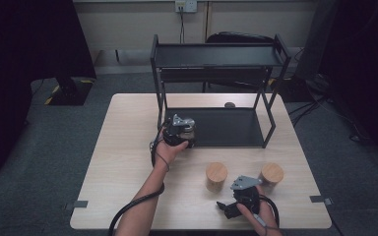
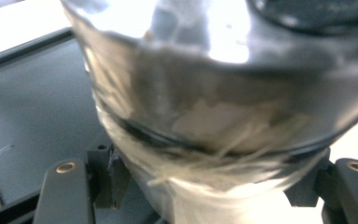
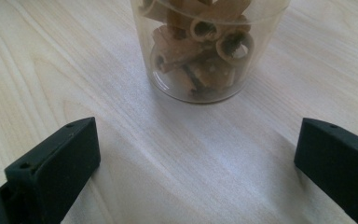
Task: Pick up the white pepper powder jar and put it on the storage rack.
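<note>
L gripper [image 1: 181,132] clamped on a clear jar [image 2: 214,93], jaws tight on both sides of its lower body. In high view it sits at the front-L corner of the black rack [image 1: 216,54], just over the lower shelf [image 1: 226,128] edge; the jar there is mostly hidden by the gripper. L gripper view: dark shelf surface at 9 o'clock of the jar, pale stringy contents inside, dark lid at 1 o'clock.

Step in hand, as I read it: place the jar on the lower shelf. To do well: keep jar upright, carry it in toward 12 o'clock past the shelf lip, lower till the base sits flat, then release. Don't let go while the base overhangs the edge.

In the way: rack's front-L post [image 1: 160,93] close at 11 o'clock of the gripper, so the hand could clip it. Upper shelf overhead limits lift. Small round dark thing [image 1: 230,104] at back of the shelf, well apart.

R gripper [image 1: 236,204] at 5 o'clock on the table [image 1: 128,162], jaws wide apart, nothing btwn them. In R gripper view a clear jar of curled brown pieces [image 3: 205,51] stands ahead at 12 o'clock, not touched. Two wood-lidded jars [image 1: 216,176] [image 1: 271,173] nearby, both upright, apart from each other; likely next for the rack.
</note>
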Available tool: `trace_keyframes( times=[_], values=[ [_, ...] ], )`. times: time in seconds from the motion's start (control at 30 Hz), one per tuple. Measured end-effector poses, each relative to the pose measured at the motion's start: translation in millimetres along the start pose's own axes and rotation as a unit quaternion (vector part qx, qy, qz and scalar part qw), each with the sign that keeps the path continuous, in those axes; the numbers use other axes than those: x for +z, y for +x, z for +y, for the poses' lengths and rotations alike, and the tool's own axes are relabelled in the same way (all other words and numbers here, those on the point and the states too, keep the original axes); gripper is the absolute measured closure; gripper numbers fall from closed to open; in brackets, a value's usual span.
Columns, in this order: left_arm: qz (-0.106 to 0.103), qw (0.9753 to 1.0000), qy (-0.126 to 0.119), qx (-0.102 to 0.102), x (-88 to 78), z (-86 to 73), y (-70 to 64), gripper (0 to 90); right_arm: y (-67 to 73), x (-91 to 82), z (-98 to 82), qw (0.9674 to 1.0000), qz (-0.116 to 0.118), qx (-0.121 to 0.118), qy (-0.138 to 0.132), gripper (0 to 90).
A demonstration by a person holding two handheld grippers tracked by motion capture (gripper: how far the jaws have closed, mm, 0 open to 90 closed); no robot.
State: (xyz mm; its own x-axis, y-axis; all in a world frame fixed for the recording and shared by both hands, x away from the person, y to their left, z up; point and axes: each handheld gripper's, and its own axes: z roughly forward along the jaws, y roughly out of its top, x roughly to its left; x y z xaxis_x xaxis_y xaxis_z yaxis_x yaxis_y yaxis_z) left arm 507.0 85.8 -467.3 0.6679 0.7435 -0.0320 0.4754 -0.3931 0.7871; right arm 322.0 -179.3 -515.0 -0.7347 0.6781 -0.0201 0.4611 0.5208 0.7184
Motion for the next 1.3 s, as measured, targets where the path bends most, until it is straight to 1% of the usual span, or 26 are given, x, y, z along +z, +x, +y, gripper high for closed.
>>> trace_keyframes(
  times=[0.07,0.2,0.43,0.53,0.63,0.9,1.07,1.17,1.27,1.3],
  values=[
    [0.005,1.0000,0.003,0.003,1.4,0.5,0.6,30.7,0.0,0.0,0.0,1.0000,0.000,0.000,0.000,0.0],
    [0.013,0.9999,-0.004,-0.005,4.2,2.0,1.2,30.8,0.0,0.0,0.0,1.0000,0.000,0.000,0.000,0.0],
    [0.026,0.9996,-0.006,-0.011,8.5,6.3,3.3,30.8,0.0,0.0,0.0,1.0000,0.000,0.000,0.000,0.0],
    [0.028,0.9995,-0.004,-0.011,11.0,8.1,4.1,30.8,0.0,0.0,0.0,1.0000,0.000,0.000,0.000,0.0],
    [0.034,0.9993,-0.005,-0.015,13.3,9.3,4.8,30.8,0.1,0.0,0.0,1.0000,0.000,0.000,0.000,0.0],
    [0.050,0.9986,0.001,-0.016,20.8,12.8,8.3,30.8,0.0,0.0,0.0,1.0000,0.000,0.000,0.000,0.0],
    [0.054,0.9983,0.005,-0.021,27.7,12.1,8.5,30.8,0.1,0.0,0.0,1.0000,0.000,0.000,0.000,0.0],
    [0.057,0.9982,0.009,-0.019,31.3,10.8,8.4,30.8,0.1,0.0,0.0,1.0000,0.000,0.000,0.000,0.0],
    [0.061,0.9979,0.004,-0.022,33.3,11.2,7.6,30.8,0.0,0.0,0.0,1.0000,0.000,0.000,0.000,0.0],
    [0.062,0.9979,0.005,-0.018,33.9,11.7,7.4,30.8,0.1,0.0,0.0,1.0000,0.000,0.000,0.000,0.0]
  ],
)
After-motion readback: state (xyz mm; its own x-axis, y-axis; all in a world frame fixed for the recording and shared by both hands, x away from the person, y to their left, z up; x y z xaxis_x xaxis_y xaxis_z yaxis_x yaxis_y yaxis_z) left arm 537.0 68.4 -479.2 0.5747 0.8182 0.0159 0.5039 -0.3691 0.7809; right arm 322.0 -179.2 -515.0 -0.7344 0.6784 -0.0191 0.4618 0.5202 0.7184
